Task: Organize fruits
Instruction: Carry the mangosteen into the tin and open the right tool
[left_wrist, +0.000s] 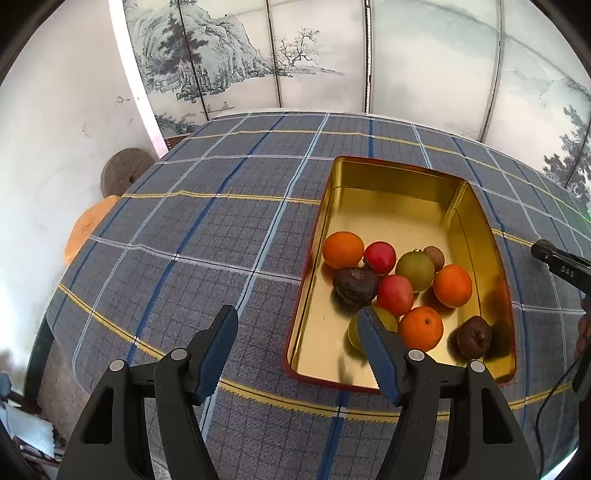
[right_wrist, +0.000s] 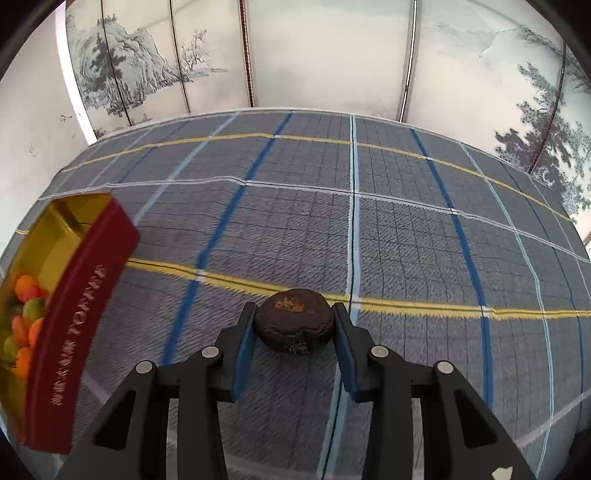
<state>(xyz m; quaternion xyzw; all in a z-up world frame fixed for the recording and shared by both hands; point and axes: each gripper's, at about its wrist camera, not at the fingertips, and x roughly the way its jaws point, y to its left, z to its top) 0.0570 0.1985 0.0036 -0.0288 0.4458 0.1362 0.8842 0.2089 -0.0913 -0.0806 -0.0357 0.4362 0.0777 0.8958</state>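
Now | tin (left_wrist: 476, 236): oranges, red, green, dark fruits | left gripper (left_wrist: 295, 332) spread | right gripper (right_wrist: 294, 325) clasps dark fruit (right_wrist: 293, 319)

Each claw is black plastic: left claw (left_wrist: 297, 326), right claw (right_wrist: 294, 325). Blue ribbed pads (left_wrist: 376, 354) line the fingers, and round silver screws (right_wrist: 211, 351) mark the joints.

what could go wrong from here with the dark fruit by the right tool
1. The right tool brackets the dark wrinkled fruit low on the plaid tablecloth; whether the pads touch it is unclear, so it might slip or roll on closing.
2. The gold tin has fruit crowding its near end; dropped there, it may knock the oranges.
3. The left tool hangs open over the tin's rim, possibly in the way.
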